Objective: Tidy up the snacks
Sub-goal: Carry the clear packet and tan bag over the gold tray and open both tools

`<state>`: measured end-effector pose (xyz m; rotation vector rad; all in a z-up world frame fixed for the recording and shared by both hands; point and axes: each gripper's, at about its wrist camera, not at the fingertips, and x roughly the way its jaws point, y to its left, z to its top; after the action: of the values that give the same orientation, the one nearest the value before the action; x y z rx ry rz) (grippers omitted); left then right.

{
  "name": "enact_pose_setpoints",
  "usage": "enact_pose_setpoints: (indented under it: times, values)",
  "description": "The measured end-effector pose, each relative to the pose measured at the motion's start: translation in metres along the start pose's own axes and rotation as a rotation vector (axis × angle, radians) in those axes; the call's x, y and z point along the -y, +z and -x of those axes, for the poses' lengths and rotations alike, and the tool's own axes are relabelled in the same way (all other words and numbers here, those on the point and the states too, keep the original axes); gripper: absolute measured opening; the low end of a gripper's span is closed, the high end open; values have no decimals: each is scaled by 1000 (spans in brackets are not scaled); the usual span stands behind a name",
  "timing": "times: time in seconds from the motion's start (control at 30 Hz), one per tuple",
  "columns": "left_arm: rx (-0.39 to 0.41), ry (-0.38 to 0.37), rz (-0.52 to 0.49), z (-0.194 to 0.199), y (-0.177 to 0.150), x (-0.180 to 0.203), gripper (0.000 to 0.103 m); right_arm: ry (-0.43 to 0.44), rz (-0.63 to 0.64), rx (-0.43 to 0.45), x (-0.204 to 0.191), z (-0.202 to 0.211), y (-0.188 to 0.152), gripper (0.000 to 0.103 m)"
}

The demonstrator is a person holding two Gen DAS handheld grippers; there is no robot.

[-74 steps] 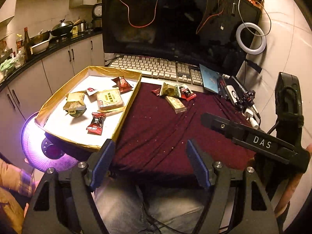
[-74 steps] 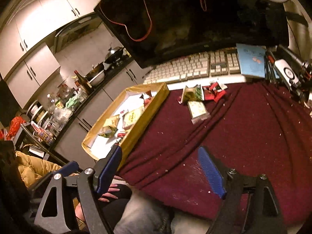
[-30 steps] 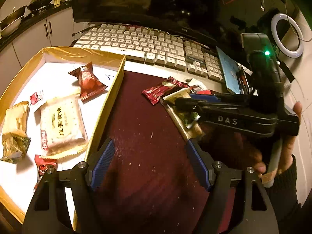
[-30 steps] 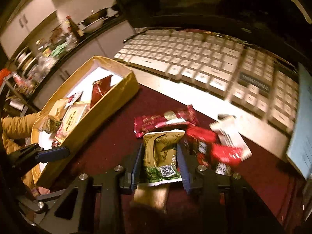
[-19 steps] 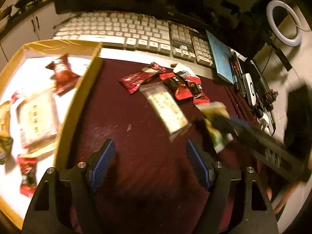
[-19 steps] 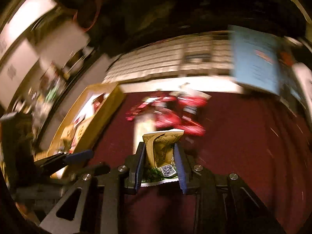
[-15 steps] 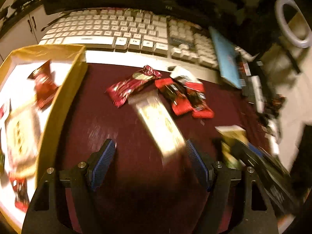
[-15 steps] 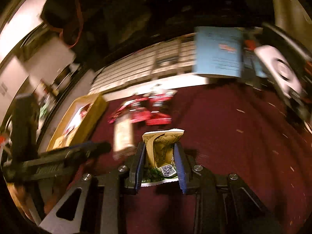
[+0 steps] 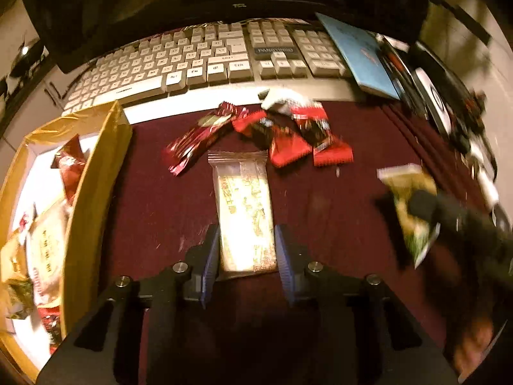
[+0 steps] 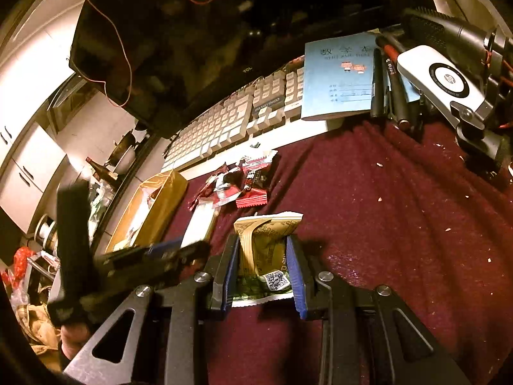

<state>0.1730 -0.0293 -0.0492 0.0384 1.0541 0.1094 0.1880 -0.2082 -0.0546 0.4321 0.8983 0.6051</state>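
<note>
While its jaws are closing, the left claw [image 9: 246, 250] straddles a pale cracker packet [image 9: 244, 211] lying on the maroon surface [image 9: 154, 199]. Clamped in the right claw [image 10: 263, 269], a tan-green packet [image 10: 266, 250] hides its lower print; the gold tray [image 9: 93, 192] is cut off.

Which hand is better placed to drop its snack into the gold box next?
Left, probably. The left gripper, jaws closing around the pale wafer pack, sits beside the gold box; the right gripper holds its green packet farther away.

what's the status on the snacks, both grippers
Left gripper closing around pale cracker pack. Right gripper shut on green packet. Red snacks loose, box unobstructed.
</note>
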Motion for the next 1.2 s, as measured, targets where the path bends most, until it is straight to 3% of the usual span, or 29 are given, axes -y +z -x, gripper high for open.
enact_pose_setpoints:
  times: [0.07, 0.2, 0.5, 0.77, 0.97, 1.07, 1.2]
  values:
    - [-12, 13, -7, 7, -11, -6, 31, 7, 6, 0, -2, 0, -1, 30]
    - [-29, -47, 10, 17, -29, -19, 31, 5, 17, -15, -6, -3, -2, 30]
    - [38, -69, -5, 19, -37, -21, 35, -42, 101, -26, -23, -10, -7, 30]
    - [98, -144, 67, 37, -50, -37, 31, -32, 122, -36, -30, -10, -5, 30]
    - [186, -179, 119, 81, -51, -65, 31, 123, 109, -94, -70, -26, 2, 30]
    - [235, -200, 195, 103, -48, -101, 31, 181, 149, -108, -104, -37, 10, 30]
    - [274, -146, 308, 120, -41, -162, 31, 211, 195, -127, -149, -56, 22, 30]
